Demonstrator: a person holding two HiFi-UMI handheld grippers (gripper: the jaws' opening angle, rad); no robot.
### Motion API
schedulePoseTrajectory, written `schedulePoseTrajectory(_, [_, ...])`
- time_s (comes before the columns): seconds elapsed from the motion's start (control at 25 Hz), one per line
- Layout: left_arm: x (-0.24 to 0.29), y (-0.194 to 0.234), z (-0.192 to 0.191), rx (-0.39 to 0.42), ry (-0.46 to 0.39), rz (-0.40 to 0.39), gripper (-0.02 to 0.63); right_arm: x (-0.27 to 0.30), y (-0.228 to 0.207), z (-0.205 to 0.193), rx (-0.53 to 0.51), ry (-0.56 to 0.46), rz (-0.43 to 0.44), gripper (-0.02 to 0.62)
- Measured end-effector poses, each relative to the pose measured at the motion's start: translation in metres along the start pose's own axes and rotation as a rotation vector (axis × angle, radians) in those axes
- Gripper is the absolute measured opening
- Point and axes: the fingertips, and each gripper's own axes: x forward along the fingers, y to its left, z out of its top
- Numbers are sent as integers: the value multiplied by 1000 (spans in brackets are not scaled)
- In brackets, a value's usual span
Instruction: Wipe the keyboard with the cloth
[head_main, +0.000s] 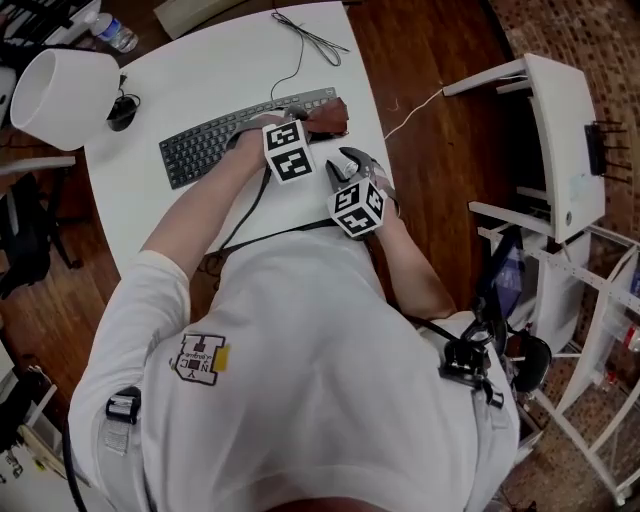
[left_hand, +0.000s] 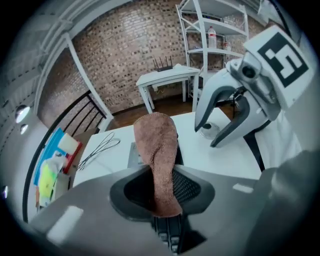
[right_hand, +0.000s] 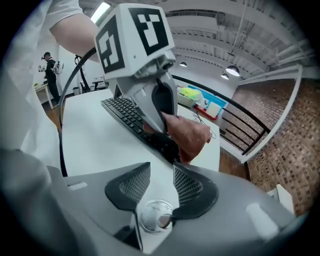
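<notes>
Our left gripper (left_hand: 161, 176) pinches the cloth (left_hand: 157, 147) tight, it sticks out ahead of the jaws onto the keyboard (head_main: 210, 145) end right under them, our right gripper (right_hand: 160, 175) sits beside with jaws apart and empty, and we think most wiping is left.

The right gripper (right_hand: 161, 174), fingers apart over the white table (right_hand: 95, 145); beyond it, the left gripper (right_hand: 162, 127) holds a brown cloth (right_hand: 192, 132) against the black keyboard (right_hand: 125, 115).
</notes>
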Motion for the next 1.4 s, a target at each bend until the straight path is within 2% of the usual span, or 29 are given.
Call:
schedulePoseTrajectory(0.12, [37,-8,20,41,78,-39,97,-3,-33,-12,10,-12,-26,138])
schedulePoseTrajectory(0.32, [34,-9,-4,26,152,-50,97,13,-59,-9,18,-23,-30,130])
schedulePoseTrajectory(0.56, [-13,-14,-102,-49,213,-19,97,34,-46,12,-6,-23,6,130])
schedulePoseTrajectory(0.84, [-83,-28,-233,-247,267,60,97,42,-12,34,-32,-14,35,130])
schedulePoseTrajectory(0.96, [-105,-33,-271,-313,288,91,97,43,2,43,-51,-15,45,130])
schedulePoseTrajectory(1.16, [-128,-39,-316,-374,336,121,97,39,11,50,-63,-19,34,130])
schedulePoseTrajectory(1.28, [-135,-39,-323,-382,353,144,97,33,9,46,-46,-26,17,130])
schedulePoseTrajectory(1.32, [-136,-34,-311,-371,332,159,97,30,6,43,-39,-27,11,130])
schedulePoseTrajectory(1.4, [-127,-19,-261,-310,252,176,97,23,-1,33,-18,-23,-6,130])
